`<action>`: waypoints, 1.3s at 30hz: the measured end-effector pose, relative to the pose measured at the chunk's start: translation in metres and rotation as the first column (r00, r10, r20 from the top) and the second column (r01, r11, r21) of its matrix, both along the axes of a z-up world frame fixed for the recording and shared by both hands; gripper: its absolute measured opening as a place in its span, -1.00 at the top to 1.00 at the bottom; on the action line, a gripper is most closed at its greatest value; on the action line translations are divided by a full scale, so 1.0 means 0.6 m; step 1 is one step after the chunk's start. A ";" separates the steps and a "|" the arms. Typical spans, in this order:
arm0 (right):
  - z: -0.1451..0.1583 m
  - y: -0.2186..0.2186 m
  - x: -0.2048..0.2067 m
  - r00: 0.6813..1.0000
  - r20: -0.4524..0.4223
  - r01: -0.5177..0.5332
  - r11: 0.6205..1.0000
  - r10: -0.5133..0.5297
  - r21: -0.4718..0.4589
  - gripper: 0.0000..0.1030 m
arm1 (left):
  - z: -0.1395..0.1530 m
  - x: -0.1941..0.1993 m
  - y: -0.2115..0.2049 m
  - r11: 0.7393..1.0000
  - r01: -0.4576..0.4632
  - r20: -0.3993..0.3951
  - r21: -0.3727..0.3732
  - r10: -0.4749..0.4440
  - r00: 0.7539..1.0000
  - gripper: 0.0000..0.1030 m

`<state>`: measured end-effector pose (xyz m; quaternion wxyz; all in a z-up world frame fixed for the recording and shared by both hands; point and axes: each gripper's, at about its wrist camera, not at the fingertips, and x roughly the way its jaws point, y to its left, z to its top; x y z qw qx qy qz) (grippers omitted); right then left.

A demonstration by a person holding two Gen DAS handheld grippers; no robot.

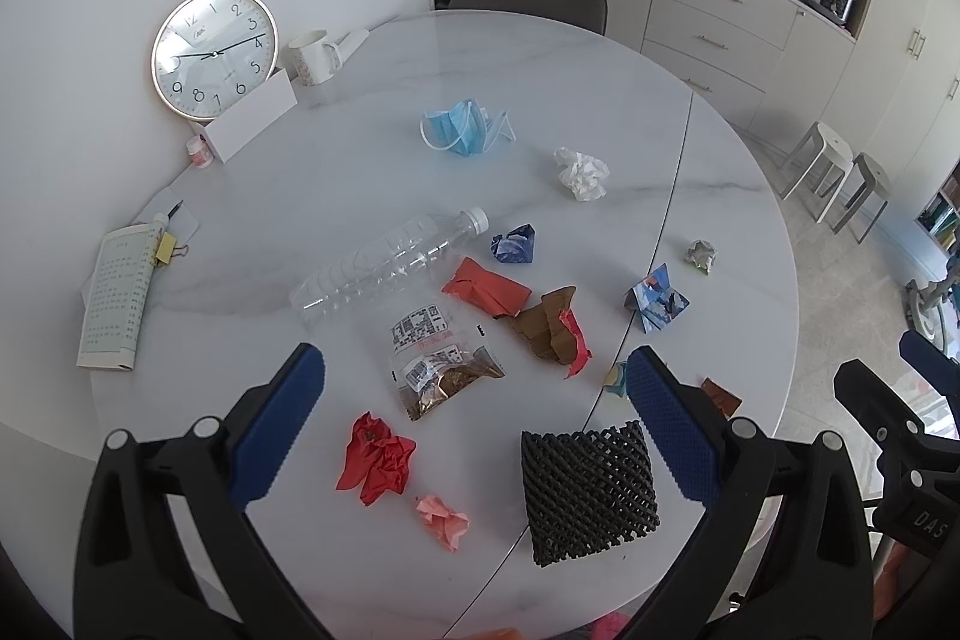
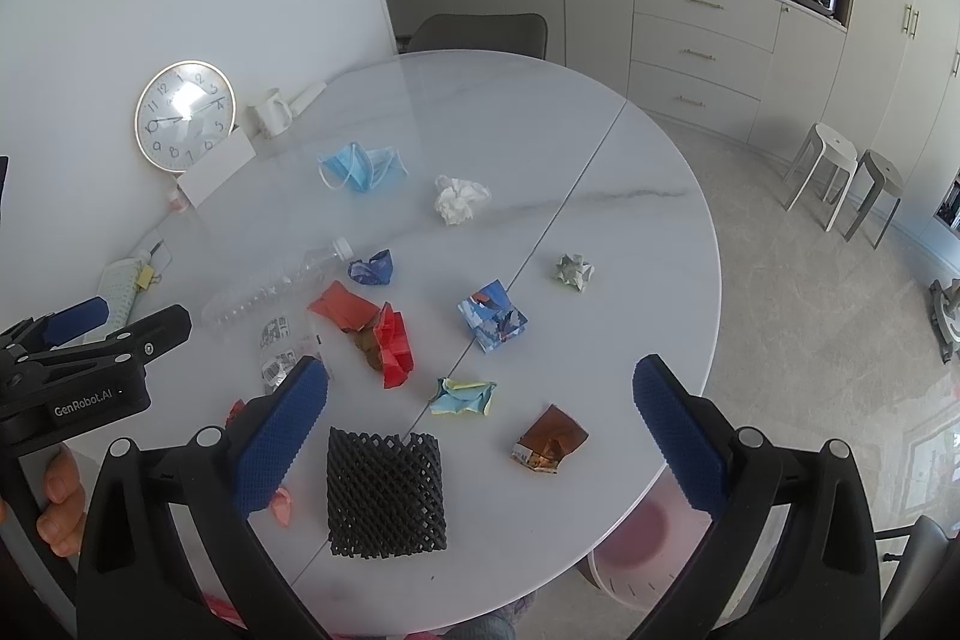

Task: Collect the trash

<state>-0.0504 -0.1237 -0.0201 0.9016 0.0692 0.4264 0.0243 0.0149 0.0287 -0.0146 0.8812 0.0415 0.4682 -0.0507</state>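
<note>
Left hand-held gripper (image 1: 474, 421): jaws spread wide, nothing between them, hovering above the near part of the bench (image 1: 372, 172); probably held high to survey before choosing a piece.
Right hand-held gripper (image 2: 480, 424): also spread wide and empty, raised over the near edge, just right of the left one.
Directly ahead of left pads: snack wrapper (image 1: 441, 361) with printed label, lying flat; beyond it an empty clear bottle (image 1: 384, 265) on its side.
Below left pads: crumpled red paper (image 1: 375, 457) and a small pink scrap (image 1: 444, 520), loose and apart.
Between both grippers: black foam mesh sleeve (image 2: 387, 496), flat, nearest to either.
Ahead of right pads: yellow-blue paper wad (image 2: 463, 396), brown foil wrapper (image 2: 549, 439), blue patterned folded paper (image 2: 493, 315).
Far ahead: blue face mask (image 1: 465, 128), white tissue ball (image 1: 581, 172).
Not trash, likely: clock (image 1: 214, 53) leaning on the wall, mug (image 1: 312, 56), booklet (image 1: 117, 298) off to the left.
Bin: pinkish basket (image 2: 645, 550) under the bench edge, below the right pads, handy for dropping.
Progress: seemingly nothing collected yet.
</note>
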 end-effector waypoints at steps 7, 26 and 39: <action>-0.001 0.001 0.001 1.000 0.000 -0.001 1.000 0.001 0.001 -0.97 | 0.000 0.001 0.001 1.000 -0.003 -0.003 -0.001 0.003 1.000 -0.87; -0.064 0.035 -0.006 0.997 -0.006 -0.074 0.994 0.074 0.081 -0.97 | -0.042 -0.001 0.052 0.994 0.097 0.021 -0.042 -0.096 0.995 -0.87; -0.235 0.121 -0.008 0.969 -0.234 -0.057 0.994 0.076 0.088 -0.97 | -0.241 0.018 0.180 0.978 0.207 -0.189 -0.026 -0.208 0.960 -0.87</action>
